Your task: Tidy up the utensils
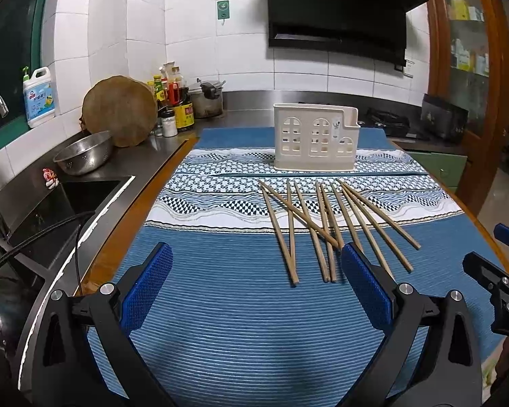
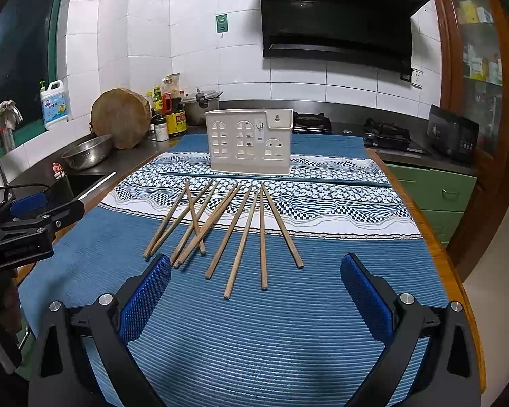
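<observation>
I'm at the start: nothing picked yet. Both my left gripper (image 1: 256, 271) and right gripper (image 2: 256, 281) hover with jaws wide and empty over the blue mat (image 2: 254, 339) on the table. The chopsticks (image 2: 227, 227) lie loose, some crossed, before the cream holder (image 2: 249, 144). Next I need one clear stick pinched, then stood in the holder. Bottle labels are too small to read.

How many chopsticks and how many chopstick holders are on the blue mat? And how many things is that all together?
Chopsticks: 10
Chopstick holder: 1
Total: 11
</observation>
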`<state>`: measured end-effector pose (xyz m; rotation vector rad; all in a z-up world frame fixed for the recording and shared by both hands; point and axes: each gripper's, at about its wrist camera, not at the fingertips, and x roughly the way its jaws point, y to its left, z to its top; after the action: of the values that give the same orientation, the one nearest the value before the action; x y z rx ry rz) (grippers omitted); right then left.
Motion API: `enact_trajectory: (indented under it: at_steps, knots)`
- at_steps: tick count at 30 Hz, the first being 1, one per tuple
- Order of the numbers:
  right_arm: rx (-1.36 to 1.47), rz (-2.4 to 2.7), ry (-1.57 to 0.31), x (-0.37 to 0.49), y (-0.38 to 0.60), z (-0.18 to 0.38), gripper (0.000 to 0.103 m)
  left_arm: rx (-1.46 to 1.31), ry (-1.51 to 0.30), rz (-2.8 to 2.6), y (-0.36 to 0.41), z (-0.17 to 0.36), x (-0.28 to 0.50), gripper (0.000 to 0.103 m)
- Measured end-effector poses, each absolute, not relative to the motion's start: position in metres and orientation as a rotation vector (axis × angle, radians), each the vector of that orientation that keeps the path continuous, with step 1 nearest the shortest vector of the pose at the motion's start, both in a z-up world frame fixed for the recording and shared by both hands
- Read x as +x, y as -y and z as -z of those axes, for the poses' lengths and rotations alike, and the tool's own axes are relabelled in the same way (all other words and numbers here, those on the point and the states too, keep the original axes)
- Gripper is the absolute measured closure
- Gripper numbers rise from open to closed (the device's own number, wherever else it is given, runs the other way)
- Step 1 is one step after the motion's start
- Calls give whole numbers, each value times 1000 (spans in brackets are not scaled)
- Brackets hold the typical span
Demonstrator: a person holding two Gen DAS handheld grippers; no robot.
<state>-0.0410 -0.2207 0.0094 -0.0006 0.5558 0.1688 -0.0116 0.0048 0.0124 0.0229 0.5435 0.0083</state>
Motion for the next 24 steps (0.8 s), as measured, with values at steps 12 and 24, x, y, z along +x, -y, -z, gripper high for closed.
enact_trajectory:
  at_steps: [12, 24]
  knots:
    - [9, -166, -561, -39, 222, -6, 6, 20, -560, -16, -5, -9, -9, 5]
    - [12, -166, -583, -31, 223, -1, 6, 18, -589, -22, -7, 0, 5, 5]
